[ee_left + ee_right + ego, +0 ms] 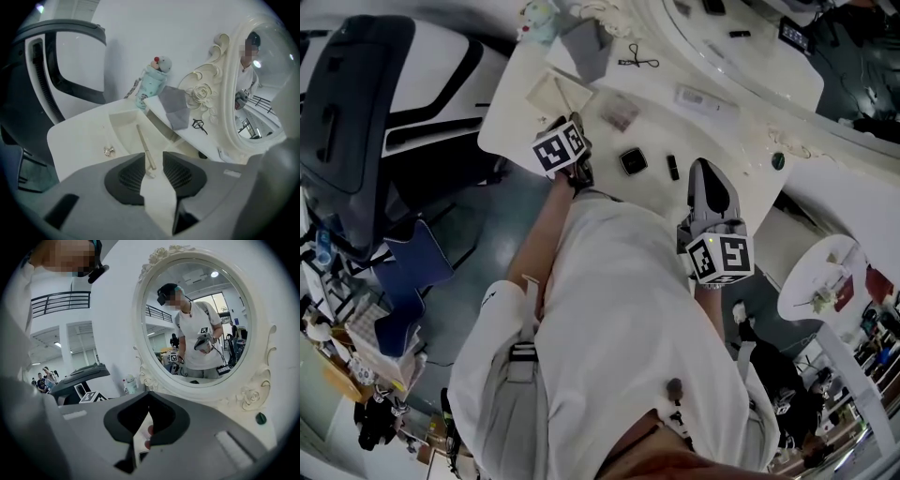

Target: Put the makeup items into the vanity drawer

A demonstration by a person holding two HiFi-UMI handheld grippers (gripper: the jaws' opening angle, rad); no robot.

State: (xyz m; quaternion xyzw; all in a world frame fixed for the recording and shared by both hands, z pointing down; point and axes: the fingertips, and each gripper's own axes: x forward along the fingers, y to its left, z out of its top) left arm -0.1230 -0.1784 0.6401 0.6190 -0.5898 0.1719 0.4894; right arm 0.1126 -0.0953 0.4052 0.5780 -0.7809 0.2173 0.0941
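The open white vanity drawer [551, 92] sits at the table's left. A thin beige makeup stick [144, 144] lies in the drawer [123, 125]; its near end reaches between the tips of my left gripper [153, 158], whose pads stand slightly apart and do not press on it. In the head view the left gripper [559, 133] hovers at the drawer's near edge. A black square compact [633, 161] and a black lipstick [672, 167] lie on the tabletop. My right gripper [703, 173] is shut and empty just right of the lipstick, and it faces the oval mirror [197, 319].
A pinkish case [621, 112], a white flat item [703, 97], a black clip [637, 61] and a grey cloth [586, 47] lie farther back. A small shiny trinket [109, 151] rests left of the drawer. A teal doll [153, 80] stands behind it. A black chair [356, 122] is at left.
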